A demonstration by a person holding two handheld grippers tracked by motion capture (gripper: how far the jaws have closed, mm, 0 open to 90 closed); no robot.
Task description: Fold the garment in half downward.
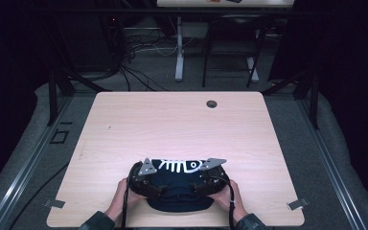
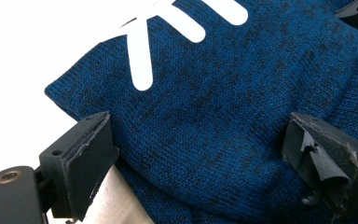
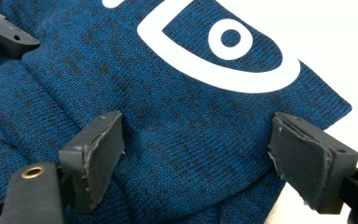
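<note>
A dark blue knit garment (image 1: 177, 178) with a white fish-skeleton print lies folded near the front edge of the light wooden table (image 1: 172, 124). My left gripper (image 1: 145, 181) rests at the garment's left end and my right gripper (image 1: 210, 181) at its right end, each held by a hand. In the left gripper view the jaws of the left gripper (image 2: 200, 149) stand wide apart over the blue knit (image 2: 223, 84), near a folded corner. In the right gripper view the right gripper (image 3: 200, 149) is open the same way, over the cloth (image 3: 168, 107) just below the printed fish head.
A round cable hole (image 1: 212, 104) sits near the table's far edge. Small metal clips (image 1: 298, 203) (image 1: 53, 203) lie at the two front corners. Beyond the table are desk legs, cables and dark floor.
</note>
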